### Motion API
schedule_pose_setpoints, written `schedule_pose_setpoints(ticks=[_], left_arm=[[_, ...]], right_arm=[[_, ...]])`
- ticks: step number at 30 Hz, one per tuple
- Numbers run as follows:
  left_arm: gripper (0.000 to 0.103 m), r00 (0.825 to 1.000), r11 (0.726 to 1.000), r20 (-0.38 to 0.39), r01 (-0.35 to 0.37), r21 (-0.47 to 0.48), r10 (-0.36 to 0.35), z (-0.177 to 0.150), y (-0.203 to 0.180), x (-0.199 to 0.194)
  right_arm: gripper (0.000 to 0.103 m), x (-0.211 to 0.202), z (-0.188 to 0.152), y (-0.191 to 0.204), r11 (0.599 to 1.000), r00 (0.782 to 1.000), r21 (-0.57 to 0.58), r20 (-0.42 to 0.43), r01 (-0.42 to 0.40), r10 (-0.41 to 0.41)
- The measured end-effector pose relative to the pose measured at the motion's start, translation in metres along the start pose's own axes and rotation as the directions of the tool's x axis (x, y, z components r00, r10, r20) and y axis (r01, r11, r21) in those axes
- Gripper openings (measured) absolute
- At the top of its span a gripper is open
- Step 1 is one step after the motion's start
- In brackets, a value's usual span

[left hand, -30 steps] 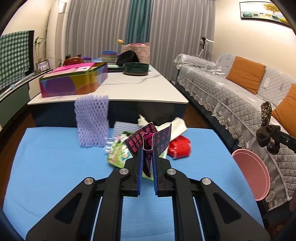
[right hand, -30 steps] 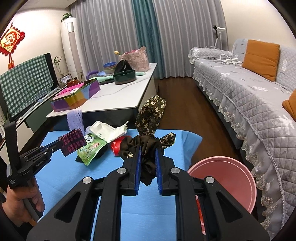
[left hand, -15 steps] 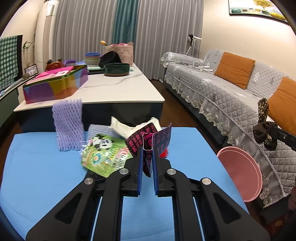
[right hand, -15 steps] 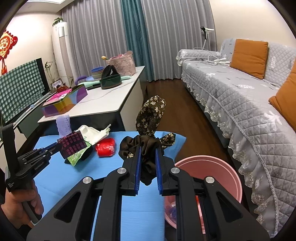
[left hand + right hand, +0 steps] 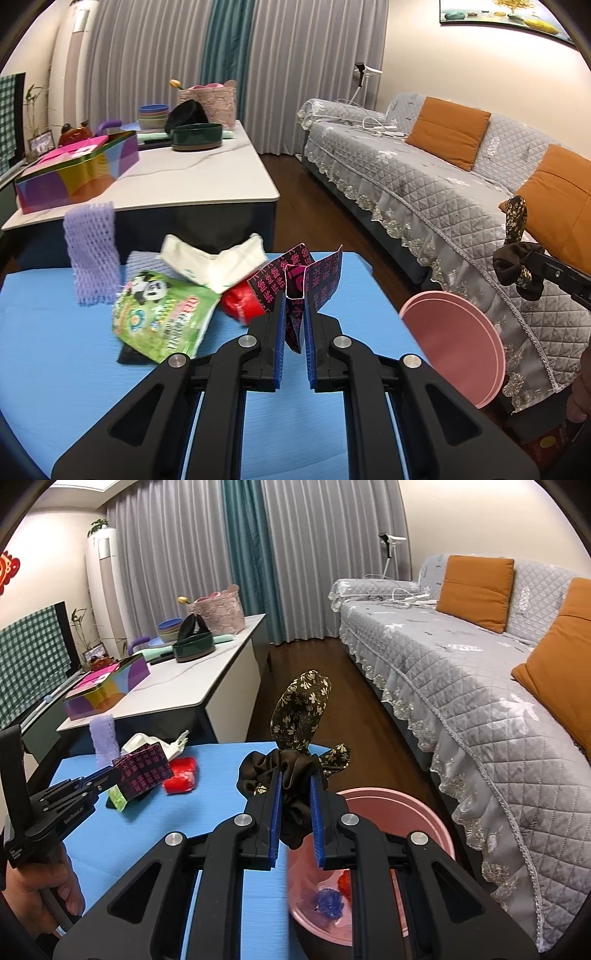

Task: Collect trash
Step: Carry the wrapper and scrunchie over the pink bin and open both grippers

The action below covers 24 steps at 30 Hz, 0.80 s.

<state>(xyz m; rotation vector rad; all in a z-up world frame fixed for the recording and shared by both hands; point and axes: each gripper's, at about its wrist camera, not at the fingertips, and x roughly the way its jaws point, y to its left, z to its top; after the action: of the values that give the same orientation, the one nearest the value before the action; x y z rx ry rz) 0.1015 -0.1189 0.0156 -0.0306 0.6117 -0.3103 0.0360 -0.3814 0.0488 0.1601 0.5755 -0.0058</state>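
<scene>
Black-and-magenta printed wrapper [image 5: 295, 291] is pinched in the left gripper [image 5: 294, 332], jaws nearly closed on its lower edge, the folded top fanning out above the blue pads. Left wrist view: gripper held over the blue mat [image 5: 66, 350]. Ahead on the mat, the trash pile: green panda packet [image 5: 162, 314] lying on something flat and black, red crumpled wrapper [image 5: 240, 306] just beside it, white tissue pack [image 5: 214, 262] behind, purple foam net [image 5: 92, 254] standing upright at left. Pink bin [image 5: 454, 343] sits off the mat's right edge, beside the grey sofa [image 5: 443, 192]. The right gripper shows at far right above the bin, holding a dark scrunchie.

Right wrist view: right gripper [image 5: 295, 812] clamped narrow on a brown floral scrunchie [image 5: 295, 738]; one fabric loop sticks up, the rest bunches between and below the pads. It's held over the near-left rim of the pink bin [image 5: 424, 819], at the mat's right edge. Bin already contains a blue item [image 5: 328, 901] and a red one [image 5: 343, 878]; can't tell what they are. Left gripper [image 5: 110, 775] visible at left with its wrapper [image 5: 144, 773], above the mat, in front of the green packet and near the red wrapper.
</scene>
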Motion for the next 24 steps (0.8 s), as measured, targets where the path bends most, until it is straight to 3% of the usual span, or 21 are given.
schedule_pose_setpoints(ticks=[11, 24], left_arm=[[0.009, 0.998, 0.998, -0.017, 0.054, 0.023, -0.054, -0.002, -0.035, 0.015], [0.009, 0.993, 0.993, -0.042, 0.115, 0.038, -0.113, -0.004, -0.075, 0.03]], right_arm=[[0.015, -0.001, 0.004, -0.04, 0.997, 0.998, 0.054, 0.008, 0.064, -0.065], [0.015, 0.009, 0.004, -0.055, 0.992, 0.993, 0.044, -0.005, 0.121, -0.121]])
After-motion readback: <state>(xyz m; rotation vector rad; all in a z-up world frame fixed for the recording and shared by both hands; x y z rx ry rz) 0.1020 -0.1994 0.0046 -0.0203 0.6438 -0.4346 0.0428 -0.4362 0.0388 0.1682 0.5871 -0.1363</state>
